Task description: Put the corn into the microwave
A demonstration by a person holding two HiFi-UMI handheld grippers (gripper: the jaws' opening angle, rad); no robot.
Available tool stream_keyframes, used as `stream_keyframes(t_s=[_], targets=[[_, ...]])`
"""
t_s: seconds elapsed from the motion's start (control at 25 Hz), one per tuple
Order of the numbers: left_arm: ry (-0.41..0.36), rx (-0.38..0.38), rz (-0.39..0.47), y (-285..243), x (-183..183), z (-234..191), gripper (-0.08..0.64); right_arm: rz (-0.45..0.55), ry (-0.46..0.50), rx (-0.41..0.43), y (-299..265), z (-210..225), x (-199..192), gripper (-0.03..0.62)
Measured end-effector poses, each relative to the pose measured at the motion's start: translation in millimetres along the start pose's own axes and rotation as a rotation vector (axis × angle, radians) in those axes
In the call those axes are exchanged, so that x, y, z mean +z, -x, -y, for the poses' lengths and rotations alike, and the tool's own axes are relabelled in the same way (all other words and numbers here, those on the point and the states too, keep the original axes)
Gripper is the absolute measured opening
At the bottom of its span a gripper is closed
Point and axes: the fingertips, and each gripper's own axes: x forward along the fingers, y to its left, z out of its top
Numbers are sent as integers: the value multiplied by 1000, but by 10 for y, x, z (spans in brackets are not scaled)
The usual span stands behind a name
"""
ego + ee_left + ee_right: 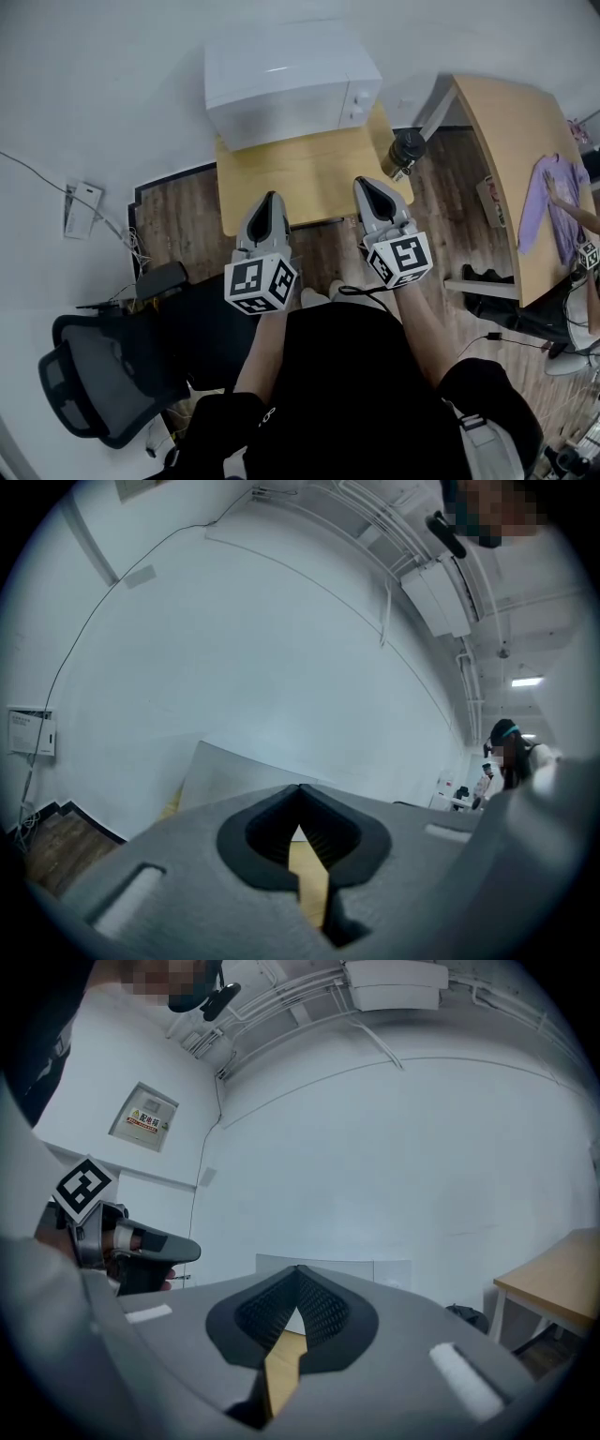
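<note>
A white microwave (291, 80) stands with its door closed at the back of a small wooden table (309, 173). My left gripper (270, 197) is held over the table's front edge, shut and holding nothing. My right gripper (362, 182) is beside it, also shut and holding nothing. In the left gripper view the shut jaws (300, 789) point towards the microwave (234, 771). The right gripper view shows its shut jaws (298, 1269), the microwave (375, 1271) behind them and the left gripper (141, 1246) at the left. No corn shows in any view.
A dark cylindrical container (405, 152) stands at the small table's right edge. A larger wooden table (506, 122) on the right holds a purple garment (548, 202), and another person's hand rests there. A black office chair (94, 375) sits at lower left.
</note>
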Motion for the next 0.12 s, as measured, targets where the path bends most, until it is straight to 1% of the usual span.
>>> stream_keyframes(t_s=[0.12], targets=[[0, -1, 2, -21, 19, -11, 2, 5, 4, 7, -45, -5, 25, 6]])
